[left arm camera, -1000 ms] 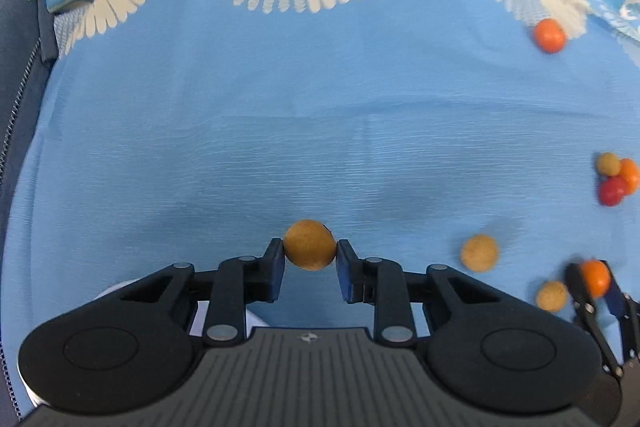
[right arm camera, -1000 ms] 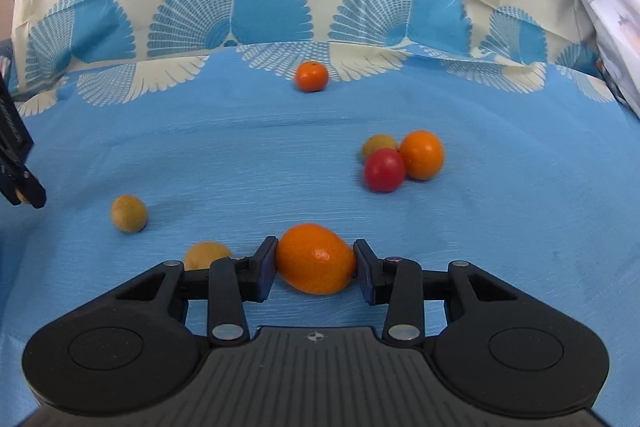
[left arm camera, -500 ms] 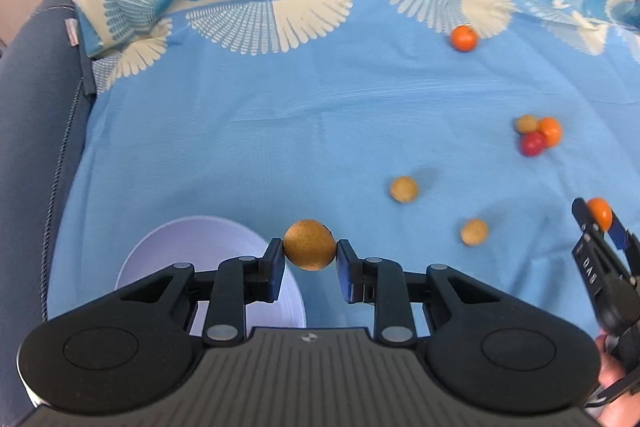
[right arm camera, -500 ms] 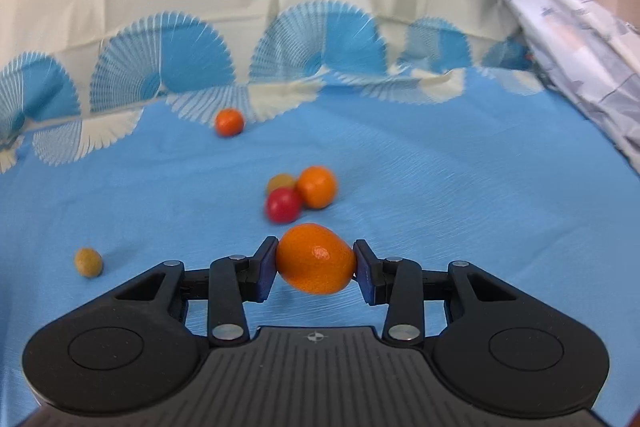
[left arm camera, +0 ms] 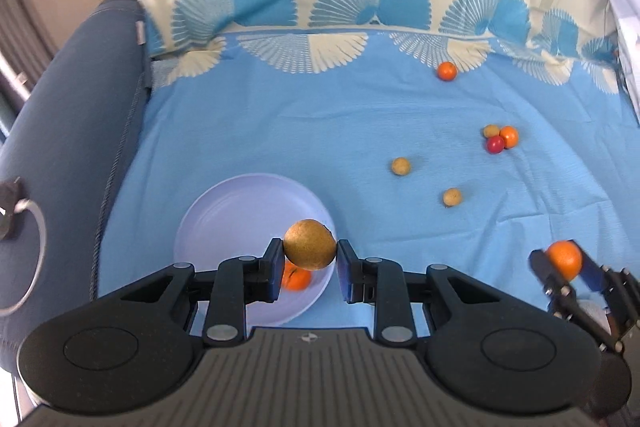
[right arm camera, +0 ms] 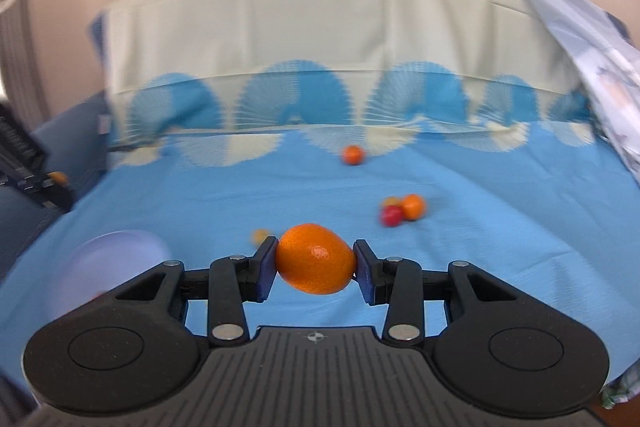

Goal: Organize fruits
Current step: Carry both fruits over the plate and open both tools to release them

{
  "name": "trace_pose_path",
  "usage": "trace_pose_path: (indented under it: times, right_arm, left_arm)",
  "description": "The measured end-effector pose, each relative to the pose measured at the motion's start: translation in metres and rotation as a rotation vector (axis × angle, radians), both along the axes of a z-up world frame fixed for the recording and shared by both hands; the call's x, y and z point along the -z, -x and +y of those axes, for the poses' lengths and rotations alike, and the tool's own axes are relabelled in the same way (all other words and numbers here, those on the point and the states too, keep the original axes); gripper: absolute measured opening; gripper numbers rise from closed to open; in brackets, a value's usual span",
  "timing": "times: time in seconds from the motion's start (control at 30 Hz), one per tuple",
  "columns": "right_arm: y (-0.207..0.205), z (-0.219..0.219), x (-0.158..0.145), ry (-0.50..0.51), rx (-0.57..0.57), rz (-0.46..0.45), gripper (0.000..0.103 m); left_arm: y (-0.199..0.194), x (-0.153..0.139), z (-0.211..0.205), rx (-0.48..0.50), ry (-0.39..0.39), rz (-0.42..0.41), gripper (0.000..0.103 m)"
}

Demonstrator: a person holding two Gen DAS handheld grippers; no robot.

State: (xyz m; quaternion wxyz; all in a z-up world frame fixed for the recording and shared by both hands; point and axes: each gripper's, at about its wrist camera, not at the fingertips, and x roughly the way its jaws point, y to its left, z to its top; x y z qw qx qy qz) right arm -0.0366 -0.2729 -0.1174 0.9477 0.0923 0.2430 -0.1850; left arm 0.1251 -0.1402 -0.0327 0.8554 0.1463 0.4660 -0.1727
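Observation:
My left gripper (left arm camera: 309, 262) is shut on a round brown fruit (left arm camera: 310, 244) and holds it above the right part of a pale lilac plate (left arm camera: 224, 219). An orange fruit (left arm camera: 297, 277) lies in the plate under the fingers. My right gripper (right arm camera: 315, 263) is shut on an oval orange (right arm camera: 316, 258), held above the blue cloth; it also shows in the left wrist view (left arm camera: 564, 259) at the lower right. The plate (right arm camera: 116, 255) is blurred at the left of the right wrist view.
Loose fruits lie on the blue cloth (left arm camera: 320, 131): two tan ones (left arm camera: 400, 166) (left arm camera: 452, 196), a cluster of tan, red and orange (left arm camera: 500, 139), and a far orange (left arm camera: 447, 71). A dark blue sofa arm (left arm camera: 72, 99) is at the left. A patterned cloth rises behind.
Both grippers have risen and pulled back with their fruits. The left one now hangs over the plate, which has come fully into view.

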Motion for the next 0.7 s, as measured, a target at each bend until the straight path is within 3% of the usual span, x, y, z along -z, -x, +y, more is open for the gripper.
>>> trace_pose_path:
  times: [0.27, 0.7]
  right_arm:
    - [0.017, 0.075, -0.04, -0.024, -0.196, -0.063, 0.042]
    - [0.024, 0.139, -0.071, 0.023, -0.359, -0.073, 0.042]
  left_arm:
    - [0.034, -0.014, 0.069, -0.069, 0.05, -0.031, 0.031]
    - [0.058, -0.029, 0.138, -0.158, 0.126, -0.07, 0.031]
